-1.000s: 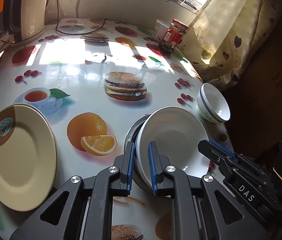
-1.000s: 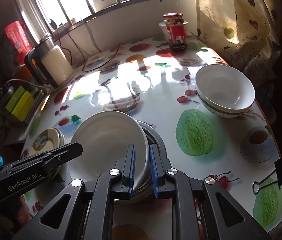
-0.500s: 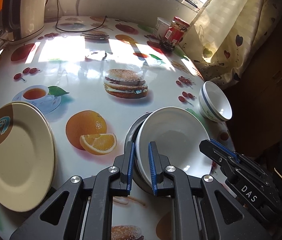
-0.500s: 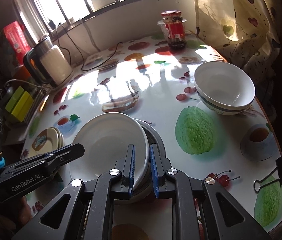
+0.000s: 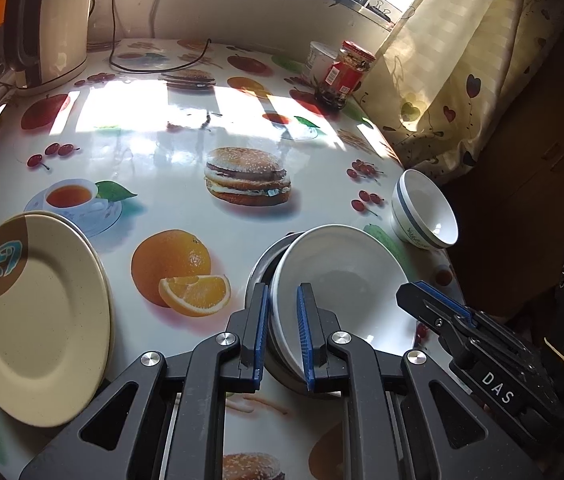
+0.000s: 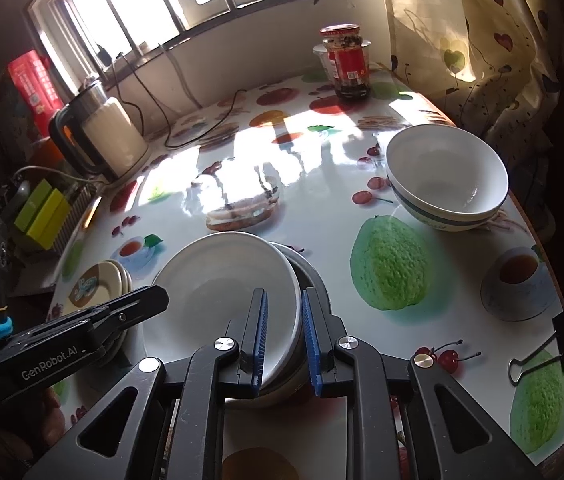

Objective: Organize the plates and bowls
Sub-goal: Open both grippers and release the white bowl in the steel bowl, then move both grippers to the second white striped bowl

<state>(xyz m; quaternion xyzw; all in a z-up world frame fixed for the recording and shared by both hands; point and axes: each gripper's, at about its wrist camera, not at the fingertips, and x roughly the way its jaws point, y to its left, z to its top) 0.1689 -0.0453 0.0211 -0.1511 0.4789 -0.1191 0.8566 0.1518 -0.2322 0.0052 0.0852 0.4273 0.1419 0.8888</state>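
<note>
A white bowl [image 5: 342,280] [image 6: 217,280] sits tilted inside a grey metal bowl [image 5: 257,276] [image 6: 312,276] at the table's near edge. My left gripper [image 5: 282,320] is shut on the white bowl's near-left rim. My right gripper [image 6: 284,320] grips the opposite rim, with the rim between its blue pads. Two white bowls with a blue band [image 6: 446,176] [image 5: 426,212] are nested at the right edge. A stack of cream plates [image 5: 29,320] [image 6: 93,284] with a brown and blue mark lies at the left.
An electric kettle [image 5: 49,28] with its cable stands at the back left. A red-labelled jar [image 6: 348,64] and a white cup stand at the back by the curtain [image 5: 462,80]. A black binder clip [image 6: 542,348] lies near the right table edge.
The right gripper's pads stand slightly wider apart around the rim than a second ago. Both hands and the bowls have kept their places.
</note>
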